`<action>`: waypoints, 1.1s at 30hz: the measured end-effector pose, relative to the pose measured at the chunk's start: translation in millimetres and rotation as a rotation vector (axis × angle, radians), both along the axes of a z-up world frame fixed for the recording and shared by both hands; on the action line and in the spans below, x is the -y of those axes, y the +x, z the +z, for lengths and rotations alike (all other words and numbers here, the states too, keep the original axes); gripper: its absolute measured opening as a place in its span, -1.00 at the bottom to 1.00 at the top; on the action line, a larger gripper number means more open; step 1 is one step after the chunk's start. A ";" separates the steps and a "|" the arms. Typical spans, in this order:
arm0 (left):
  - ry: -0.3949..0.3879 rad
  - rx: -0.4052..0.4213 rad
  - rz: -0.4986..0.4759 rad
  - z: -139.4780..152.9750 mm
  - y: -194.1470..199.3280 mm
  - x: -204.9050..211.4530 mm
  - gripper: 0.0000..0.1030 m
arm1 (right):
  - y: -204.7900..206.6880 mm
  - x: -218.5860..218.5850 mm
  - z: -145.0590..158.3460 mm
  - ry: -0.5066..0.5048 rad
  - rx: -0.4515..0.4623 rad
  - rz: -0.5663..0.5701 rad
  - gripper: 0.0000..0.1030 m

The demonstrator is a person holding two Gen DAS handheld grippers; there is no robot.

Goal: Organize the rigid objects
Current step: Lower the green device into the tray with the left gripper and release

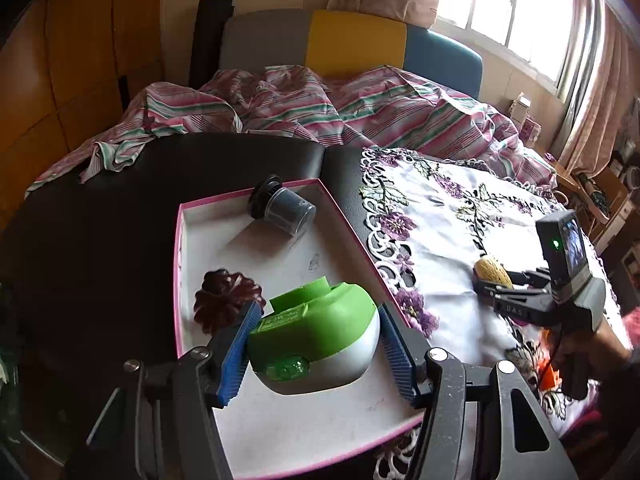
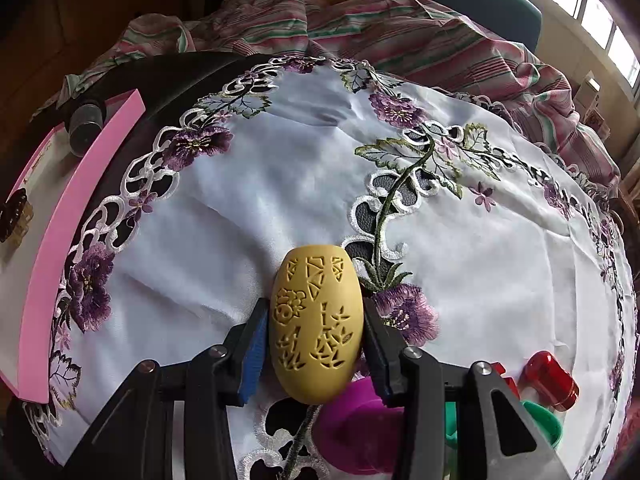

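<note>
In the left wrist view my left gripper is shut on a rounded green-and-white plastic object, held over the near part of a white tray with a pink rim. A dark jar with a black lid lies on its side at the tray's far end. A brown flower-shaped piece sits by the left rim. My right gripper is shut on a yellow carved egg just above the embroidered white cloth. It also shows in the left wrist view as the right gripper.
Under my right gripper lie a magenta object, a red piece and a green one. The pink tray stands left of the cloth on a black tabletop. Striped bedding lies behind the table.
</note>
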State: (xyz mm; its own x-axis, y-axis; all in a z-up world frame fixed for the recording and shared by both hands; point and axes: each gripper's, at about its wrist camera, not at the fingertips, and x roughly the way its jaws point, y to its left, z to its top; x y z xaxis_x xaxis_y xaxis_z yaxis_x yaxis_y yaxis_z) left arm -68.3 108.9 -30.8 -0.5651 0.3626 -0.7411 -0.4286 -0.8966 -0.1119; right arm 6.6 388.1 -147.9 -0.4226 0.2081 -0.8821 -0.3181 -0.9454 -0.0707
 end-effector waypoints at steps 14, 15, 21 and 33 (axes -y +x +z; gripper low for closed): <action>0.001 0.035 0.033 -20.8 -73.4 -31.3 0.18 | -0.6 0.1 0.1 0.003 0.002 0.005 -0.15; 0.008 0.044 0.035 -22.8 -78.3 -32.9 0.18 | -0.7 0.1 0.2 0.003 0.002 0.005 -0.15; 0.027 0.064 0.022 -31.1 -92.2 -40.9 0.18 | -1.4 0.5 0.6 0.002 0.002 0.004 -0.15; -0.073 0.071 0.002 -60.7 -91.6 -48.1 0.20 | -2.4 0.7 0.4 0.000 0.004 0.003 -0.15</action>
